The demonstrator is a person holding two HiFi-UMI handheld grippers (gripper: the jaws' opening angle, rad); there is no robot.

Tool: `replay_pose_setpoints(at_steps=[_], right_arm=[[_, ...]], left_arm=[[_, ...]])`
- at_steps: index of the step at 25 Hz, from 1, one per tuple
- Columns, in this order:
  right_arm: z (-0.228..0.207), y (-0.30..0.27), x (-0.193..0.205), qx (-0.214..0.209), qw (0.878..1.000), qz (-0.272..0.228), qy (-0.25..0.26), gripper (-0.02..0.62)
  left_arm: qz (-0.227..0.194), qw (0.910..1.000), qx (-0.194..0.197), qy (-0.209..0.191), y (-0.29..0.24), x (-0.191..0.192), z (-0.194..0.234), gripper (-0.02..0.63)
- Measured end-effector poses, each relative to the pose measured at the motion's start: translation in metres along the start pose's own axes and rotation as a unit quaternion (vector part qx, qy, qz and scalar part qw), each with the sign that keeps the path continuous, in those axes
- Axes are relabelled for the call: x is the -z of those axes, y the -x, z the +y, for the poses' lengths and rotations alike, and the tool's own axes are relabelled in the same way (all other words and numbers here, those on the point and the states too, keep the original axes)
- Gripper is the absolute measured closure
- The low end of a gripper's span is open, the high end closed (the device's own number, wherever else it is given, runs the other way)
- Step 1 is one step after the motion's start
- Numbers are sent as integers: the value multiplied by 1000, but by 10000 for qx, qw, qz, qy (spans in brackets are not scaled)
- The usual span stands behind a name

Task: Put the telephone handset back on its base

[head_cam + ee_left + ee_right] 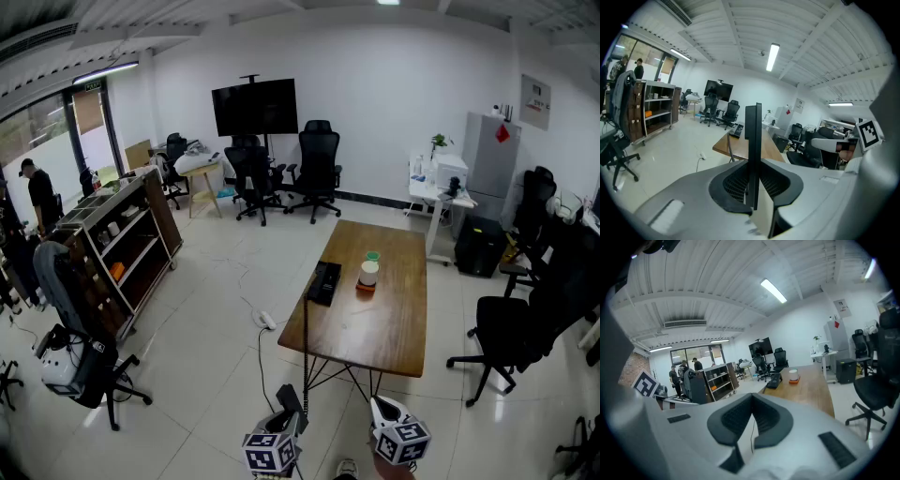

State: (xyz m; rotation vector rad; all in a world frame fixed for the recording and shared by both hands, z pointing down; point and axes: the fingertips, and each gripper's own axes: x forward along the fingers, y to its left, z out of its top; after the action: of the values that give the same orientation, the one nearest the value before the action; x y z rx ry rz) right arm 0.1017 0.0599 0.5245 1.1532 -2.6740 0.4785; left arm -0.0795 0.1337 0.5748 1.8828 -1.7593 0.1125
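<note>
While the telephone [324,281] waits on the far table [398,328], left gripper [753,159] pinches what looks like the handset [753,122]; right gripper [751,401] fingers pressed together; placing lies ahead

Bright, even light from ceiling tubes [772,56]; gripper views bulge and darken at their edges.

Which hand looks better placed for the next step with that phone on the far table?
Left, probably. The left gripper clamps a flat black piece, likely the handset, and the telephone lies at the table's left edge. The right gripper is shut and empty.
</note>
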Motion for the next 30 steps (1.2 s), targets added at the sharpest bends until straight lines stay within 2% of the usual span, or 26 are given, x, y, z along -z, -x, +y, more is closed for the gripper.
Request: replay_pose_setpoints(at_steps=[30], right_arm=[[-13, -17, -11, -69, 10000, 43, -49, 594]], left_arm=[[44, 10000, -56, 8, -21, -9, 1, 535]])
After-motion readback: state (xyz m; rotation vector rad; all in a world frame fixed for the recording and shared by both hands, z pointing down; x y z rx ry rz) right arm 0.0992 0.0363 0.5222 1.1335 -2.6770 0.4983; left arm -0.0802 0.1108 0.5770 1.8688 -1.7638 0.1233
